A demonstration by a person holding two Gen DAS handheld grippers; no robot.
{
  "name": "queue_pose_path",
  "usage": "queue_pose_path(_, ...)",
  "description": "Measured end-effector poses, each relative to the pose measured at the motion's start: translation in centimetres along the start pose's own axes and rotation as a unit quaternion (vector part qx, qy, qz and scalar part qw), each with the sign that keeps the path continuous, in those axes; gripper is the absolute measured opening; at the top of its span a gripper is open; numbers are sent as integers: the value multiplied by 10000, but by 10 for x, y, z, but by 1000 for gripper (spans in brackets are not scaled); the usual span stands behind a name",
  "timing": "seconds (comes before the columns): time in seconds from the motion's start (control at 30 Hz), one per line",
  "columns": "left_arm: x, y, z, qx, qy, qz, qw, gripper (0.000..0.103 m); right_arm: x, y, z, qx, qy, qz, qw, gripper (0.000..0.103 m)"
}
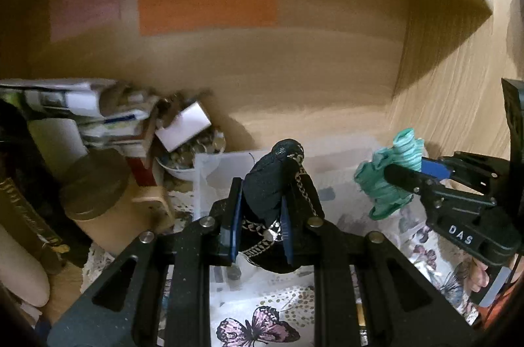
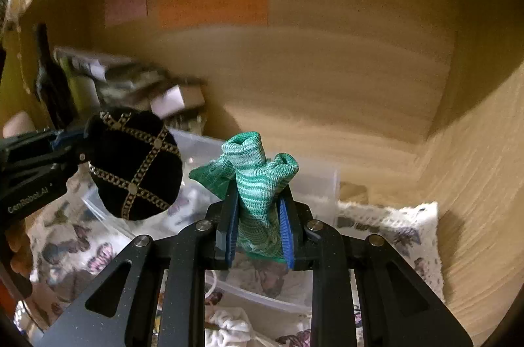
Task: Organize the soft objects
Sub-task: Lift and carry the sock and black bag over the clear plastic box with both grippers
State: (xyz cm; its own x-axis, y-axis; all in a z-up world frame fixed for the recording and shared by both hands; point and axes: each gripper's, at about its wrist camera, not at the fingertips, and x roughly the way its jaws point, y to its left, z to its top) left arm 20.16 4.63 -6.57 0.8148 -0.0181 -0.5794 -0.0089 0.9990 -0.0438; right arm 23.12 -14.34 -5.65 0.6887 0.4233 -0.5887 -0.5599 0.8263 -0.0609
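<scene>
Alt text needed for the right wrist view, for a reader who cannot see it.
The right gripper is shut on a green knit cloth above a clear plastic bin on a butterfly-print cloth. To its left, the left gripper holds a black pouch crossed with gold chains.

Both wrist views close, facing shared shelf (image 1: 294, 78).

Wooden alcove back wall (image 1: 262, 68), orange paper strip (image 1: 208, 10), butterfly-print cloth (image 2: 409, 235)
</scene>
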Motion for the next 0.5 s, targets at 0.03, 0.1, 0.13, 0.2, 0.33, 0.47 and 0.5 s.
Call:
queue_pose_path(0.03,7,0,0,0,85,-12,10000,20,5,0,-2,-16,90,14,10000,20)
queue_pose_path(0.1,20,0,0,-7,280,-44,9996,20,15,1,-5,-61,285,33,9996,20)
queue_pose_path(0.13,26,-1,0,-26,389,-68,9992,20,19,1,-6,-70,360,29,9993,20)
queue_pose_path(0.2,38,-3,-2,-46,591,-138,9981,20,30,0,-8,-50,548,81,9985,20)
queue_pose_path(0.33,53,-13,-9,113,858,-158,9961,21,44,-4,-12,35,858,158,9962,20)
queue_pose_path(0.47,60,-17,-12,215,938,-84,9953,27,45,-8,-17,93,936,160,9954,22)
queue_pose_path(0.5,60,-17,-13,213,943,-84,9953,30,45,-8,-17,103,949,173,9953,24)
